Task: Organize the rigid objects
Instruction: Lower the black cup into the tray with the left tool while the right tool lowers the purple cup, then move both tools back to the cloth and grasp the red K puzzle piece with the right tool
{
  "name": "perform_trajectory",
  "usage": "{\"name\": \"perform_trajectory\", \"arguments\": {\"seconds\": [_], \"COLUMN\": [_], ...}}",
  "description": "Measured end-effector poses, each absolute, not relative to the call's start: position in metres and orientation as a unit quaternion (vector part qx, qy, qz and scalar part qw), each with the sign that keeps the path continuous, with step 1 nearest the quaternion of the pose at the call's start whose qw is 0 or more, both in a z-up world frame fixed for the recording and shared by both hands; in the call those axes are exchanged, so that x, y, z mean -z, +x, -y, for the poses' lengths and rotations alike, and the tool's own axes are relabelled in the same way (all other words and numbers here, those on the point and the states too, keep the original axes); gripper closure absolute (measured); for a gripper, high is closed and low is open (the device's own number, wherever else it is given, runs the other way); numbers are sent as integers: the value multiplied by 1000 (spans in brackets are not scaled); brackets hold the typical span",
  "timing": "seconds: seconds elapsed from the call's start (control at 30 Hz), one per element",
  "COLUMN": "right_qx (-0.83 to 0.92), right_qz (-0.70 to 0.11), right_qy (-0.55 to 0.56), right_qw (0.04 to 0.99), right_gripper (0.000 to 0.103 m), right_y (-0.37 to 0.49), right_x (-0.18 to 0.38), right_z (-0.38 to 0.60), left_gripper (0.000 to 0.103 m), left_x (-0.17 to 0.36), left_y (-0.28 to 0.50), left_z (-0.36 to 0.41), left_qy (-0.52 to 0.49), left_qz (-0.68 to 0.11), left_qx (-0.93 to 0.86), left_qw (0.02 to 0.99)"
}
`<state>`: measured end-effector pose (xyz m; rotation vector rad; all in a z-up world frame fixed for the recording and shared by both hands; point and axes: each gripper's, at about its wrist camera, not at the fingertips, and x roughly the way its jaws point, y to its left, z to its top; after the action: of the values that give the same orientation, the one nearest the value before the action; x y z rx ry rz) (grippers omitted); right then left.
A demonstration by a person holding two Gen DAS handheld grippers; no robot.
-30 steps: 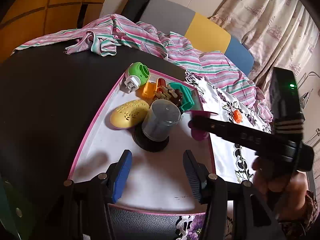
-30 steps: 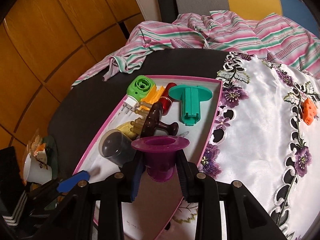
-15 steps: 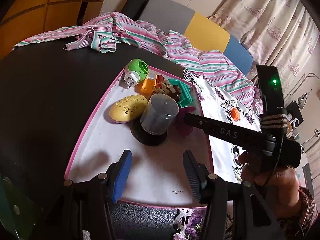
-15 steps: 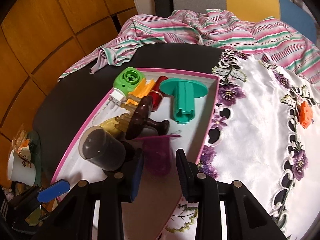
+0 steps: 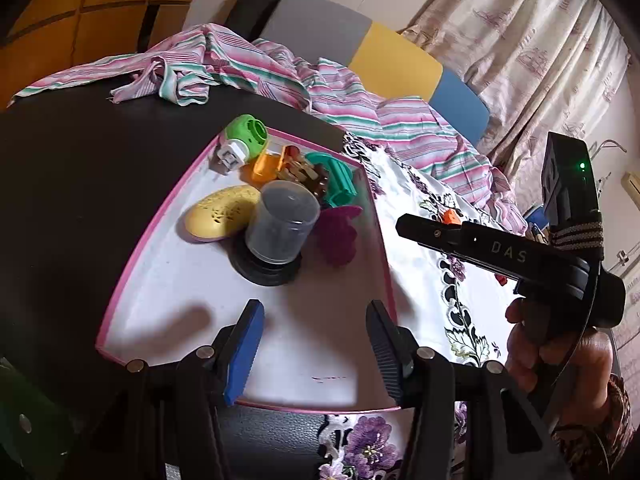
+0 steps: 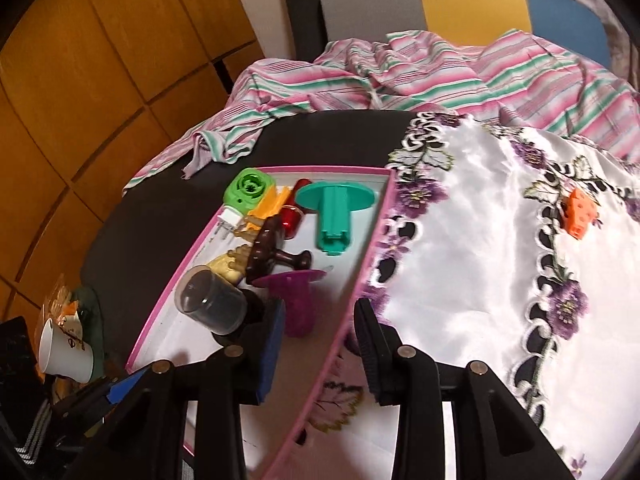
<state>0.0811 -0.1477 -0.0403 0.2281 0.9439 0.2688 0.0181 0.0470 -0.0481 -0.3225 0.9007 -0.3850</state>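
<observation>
purple cup [image 6: 301,304] sitting in the pink-rimmed tray [image 5: 140,248], tipped on its side, flared rim toward the far end, right beside the grey tub [image 5: 282,228] on its black base. not held by anything.

right tongs [image 6: 318,334] spread wide, empty, hanging just over the tray's near right edge with the cup just ahead of the left pad. left tongs [image 5: 314,344] also spread and empty, low over the bare white near end of the tray. right hand [image 5: 560,356] visible in the left view, wrapped round the black handle.

rest of the tray, far end: green plug thing [image 5: 244,140], orange piece [image 5: 265,168], red bit [image 6: 292,218], teal flanged piece [image 6: 334,210] lying flat, brown mushroom-shaped piece [image 6: 272,248] on its side, yellow perforated oval [image 5: 220,212] next to the tub. all crowded together, several touching, can't tell exactly which.

tray on a dark round surface [image 5: 80,184]. white satin cloth with purple flowers [image 6: 480,240] just beside the tray on the right, small orange block [image 6: 580,214] lying on it well apart from the tray. striped pink fabric [image 6: 400,72] bunched along the far side. paper cup [image 6: 64,346] off to the left in the right view.
</observation>
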Motion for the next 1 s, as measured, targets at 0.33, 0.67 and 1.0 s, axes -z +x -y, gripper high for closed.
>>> {"name": "perform_trajectory", "arguments": {"seconds": [0.33,0.67,1.0], "right_qx": [-92,-23,20], "right_qz": [-465,-476,-468], "right_qy": [124,137,141], "right_qw": [872,869,872], "right_gripper": [65,65,58], "right_y": [73,69,58], "right_x": [43,48,43], "right_z": [180,232,278], "left_gripper": [50,50,50], "left_x": [37,33,28], "left_y": [11,7,4], "left_z": [-30,-3,36], "left_qy": [-148,-132,-99], "left_qz": [-418,-426,-433], "left_qx": [210,238,270], "left_qw": [871,863,854]}}
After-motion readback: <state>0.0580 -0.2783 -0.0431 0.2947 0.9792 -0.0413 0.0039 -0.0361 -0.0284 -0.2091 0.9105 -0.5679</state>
